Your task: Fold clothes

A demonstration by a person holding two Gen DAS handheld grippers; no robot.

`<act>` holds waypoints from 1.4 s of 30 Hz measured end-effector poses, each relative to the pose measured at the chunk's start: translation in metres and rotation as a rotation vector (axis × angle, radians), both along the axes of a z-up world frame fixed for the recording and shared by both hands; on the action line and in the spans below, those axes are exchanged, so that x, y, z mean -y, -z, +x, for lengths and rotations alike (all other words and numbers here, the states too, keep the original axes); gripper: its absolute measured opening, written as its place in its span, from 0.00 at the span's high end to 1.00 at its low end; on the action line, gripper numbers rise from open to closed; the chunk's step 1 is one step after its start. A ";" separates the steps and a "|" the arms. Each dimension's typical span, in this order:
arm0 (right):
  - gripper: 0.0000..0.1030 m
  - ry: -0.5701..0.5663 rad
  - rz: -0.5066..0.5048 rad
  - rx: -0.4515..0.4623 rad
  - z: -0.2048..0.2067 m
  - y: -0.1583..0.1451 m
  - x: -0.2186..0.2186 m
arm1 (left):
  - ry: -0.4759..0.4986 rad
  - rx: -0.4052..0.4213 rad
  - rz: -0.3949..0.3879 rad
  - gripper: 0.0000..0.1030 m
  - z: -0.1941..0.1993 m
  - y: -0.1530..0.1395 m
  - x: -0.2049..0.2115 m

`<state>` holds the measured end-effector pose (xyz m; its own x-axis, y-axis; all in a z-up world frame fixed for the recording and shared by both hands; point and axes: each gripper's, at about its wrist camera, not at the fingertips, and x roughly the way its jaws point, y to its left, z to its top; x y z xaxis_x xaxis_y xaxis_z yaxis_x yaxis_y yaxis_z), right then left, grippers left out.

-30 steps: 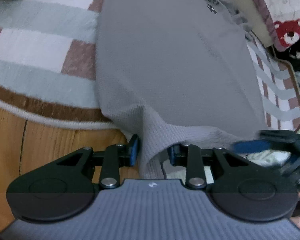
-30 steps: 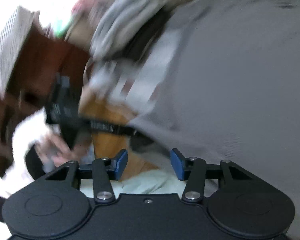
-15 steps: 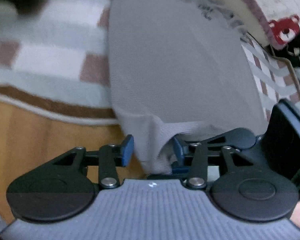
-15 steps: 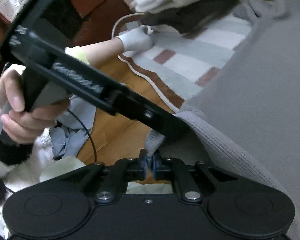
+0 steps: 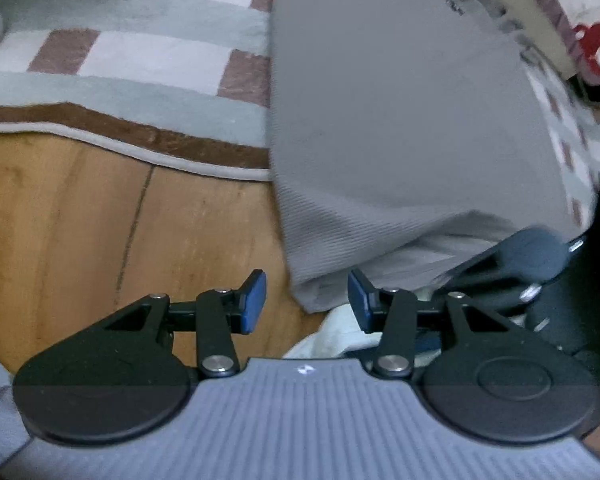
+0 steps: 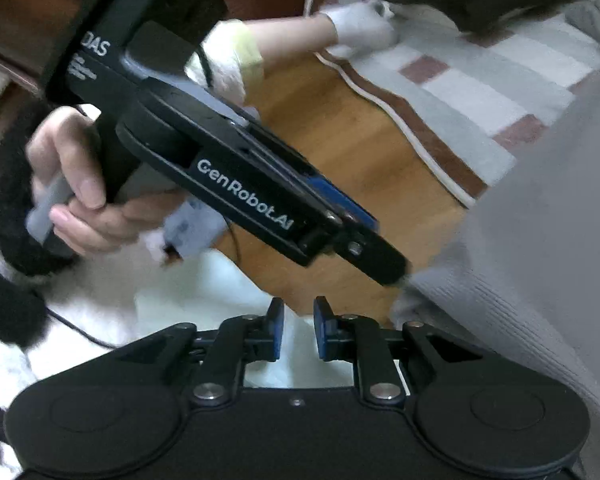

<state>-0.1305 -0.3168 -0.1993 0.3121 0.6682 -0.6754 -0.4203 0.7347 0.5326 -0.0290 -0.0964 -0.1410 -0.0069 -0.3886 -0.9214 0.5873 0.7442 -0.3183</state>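
Both jaws let go since half a second ago: your left gripper [image 5: 307, 300] gapes wide, right gripper [image 6: 297, 330] slightly parted, empty | soft, light grey waffle-knit shirt [image 5: 400, 132] fills frame centre-right, hem corner at lower centre over wooden floor [image 5: 80, 220] | pinch hem corners | checked rug [image 5: 140, 52] upper left

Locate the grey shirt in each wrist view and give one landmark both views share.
Left wrist: the grey shirt fills the centre and right, its hem corner reaching down between the open left tongs.
Right wrist: it runs down the right edge.
Shared landmark: the checked rug's brown border.
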 end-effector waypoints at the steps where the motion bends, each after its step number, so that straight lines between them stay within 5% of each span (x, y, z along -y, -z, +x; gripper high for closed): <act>1: 0.79 0.031 -0.011 -0.002 -0.004 -0.004 0.011 | 0.010 0.011 0.011 0.57 -0.001 0.001 0.001; 6: 0.75 0.209 -0.074 -0.009 -0.026 -0.023 0.070 | 0.127 0.105 0.095 0.53 -0.019 0.017 0.024; 10: 0.71 0.530 -0.263 0.000 -0.093 -0.038 0.149 | 0.177 0.168 0.136 0.52 -0.027 0.025 0.040; 15: 0.61 0.833 -0.477 -0.046 -0.180 -0.034 0.206 | 0.204 0.247 0.151 0.38 -0.032 0.027 0.055; 18: 0.56 0.890 -0.501 -0.049 -0.206 -0.023 0.211 | 0.220 0.295 0.160 0.42 -0.035 0.029 0.064; 21: 0.50 0.947 -0.524 -0.051 -0.232 -0.013 0.216 | 0.222 0.335 0.166 0.95 -0.038 0.028 0.069; 27: 0.46 0.959 -0.617 -0.044 -0.229 0.005 0.222 | 0.207 0.414 0.157 0.95 -0.049 0.010 0.060; 31: 0.46 0.941 -0.690 -0.036 -0.214 0.017 0.226 | 0.188 0.622 0.174 0.96 -0.057 -0.009 0.059; 36: 0.48 0.925 -0.745 -0.057 -0.200 0.033 0.231 | 0.121 0.614 0.112 0.96 -0.045 -0.014 0.057; 39: 0.61 0.941 -0.704 -0.030 -0.200 0.035 0.232 | 0.113 0.600 0.117 0.96 -0.042 -0.010 0.058; 40: 0.76 0.946 -0.691 -0.025 -0.201 0.036 0.233 | 0.116 0.595 0.120 0.95 -0.043 -0.008 0.059; 42: 0.80 0.960 -0.671 -0.030 -0.202 0.037 0.233 | 0.124 0.581 0.128 0.94 -0.043 -0.003 0.059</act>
